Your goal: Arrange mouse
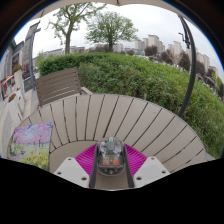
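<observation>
mouse (110,153) gripped between jaws, above table (120,115)

We see soft, even daylight from a pale overcast sky (150,22), leaving only faint shadows. Strong fisheye distortion curves the slatted surface (120,120) and bends trees (110,28) near the rim.

Dark glossy mouse (111,155) with a pale sheen on top, magenta pads (88,158) on white fingers, light beige slatted table (120,118) striped with darker gaps, dense green hedge (150,75), grey-brown bench (58,85), purple-and-green printed mat (32,140), pale overcast sky
</observation>
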`<state>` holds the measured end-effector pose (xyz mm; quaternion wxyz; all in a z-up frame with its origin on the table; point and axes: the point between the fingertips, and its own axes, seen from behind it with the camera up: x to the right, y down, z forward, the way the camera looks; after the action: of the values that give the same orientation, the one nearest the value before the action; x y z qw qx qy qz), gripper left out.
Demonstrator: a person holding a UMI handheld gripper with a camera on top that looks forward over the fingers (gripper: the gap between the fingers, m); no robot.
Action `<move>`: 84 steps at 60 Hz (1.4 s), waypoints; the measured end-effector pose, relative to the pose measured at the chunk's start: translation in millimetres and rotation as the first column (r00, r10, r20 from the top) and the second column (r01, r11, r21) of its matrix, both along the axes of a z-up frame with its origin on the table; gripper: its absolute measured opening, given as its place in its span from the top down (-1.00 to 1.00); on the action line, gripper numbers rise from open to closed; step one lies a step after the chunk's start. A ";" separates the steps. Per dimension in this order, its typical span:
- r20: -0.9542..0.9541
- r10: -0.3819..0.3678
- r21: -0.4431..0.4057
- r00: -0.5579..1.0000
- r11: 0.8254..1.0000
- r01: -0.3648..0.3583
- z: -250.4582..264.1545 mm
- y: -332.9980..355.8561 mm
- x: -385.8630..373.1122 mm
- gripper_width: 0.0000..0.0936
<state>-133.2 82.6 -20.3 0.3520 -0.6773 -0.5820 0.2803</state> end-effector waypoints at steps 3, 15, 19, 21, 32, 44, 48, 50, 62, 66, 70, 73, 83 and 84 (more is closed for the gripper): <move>0.018 -0.012 -0.004 1.000 1.000 0.012 -0.6 0.7 1.1 0.10; 0.006 0.023 -0.065 1.000 0.998 -0.022 79.8 -45.5 -9.5 0.15; -0.047 0.062 -0.090 0.997 0.994 -0.066 121.4 -83.6 -13.0 0.15; -0.056 0.087 -0.095 0.995 0.991 -0.092 135.7 -105.0 -18.8 0.16; -0.036 0.184 -0.131 0.982 0.974 -0.187 121.2 -228.1 -24.2 0.16; 0.101 0.246 -0.175 0.964 0.958 -0.226 20.6 -309.4 4.6 0.12; 0.105 0.272 -0.132 0.956 0.957 -0.258 7.9 -313.6 9.8 0.01; 0.093 0.287 -0.089 0.954 0.956 -0.279 9.2 -311.8 9.5 -0.14; 0.150 0.287 -0.005 0.946 0.957 -0.290 67.6 -283.8 51.2 -0.82; 0.175 0.299 0.023 0.938 0.951 -0.307 99.1 -270.4 84.6 -0.82; 0.185 0.305 0.026 0.934 0.949 -0.315 126.4 -254.4 116.1 -0.81; 0.191 0.296 0.012 0.936 0.953 -0.304 146.2 -243.0 142.2 -0.81; 0.201 0.256 0.011 0.945 0.964 -0.264 206.2 -199.2 228.2 -0.81; 0.202 0.250 0.006 0.947 0.967 -0.256 210.6 -195.1 235.9 -0.81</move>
<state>102.8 -112.5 190.3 0.2640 -0.6159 -0.7009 0.2444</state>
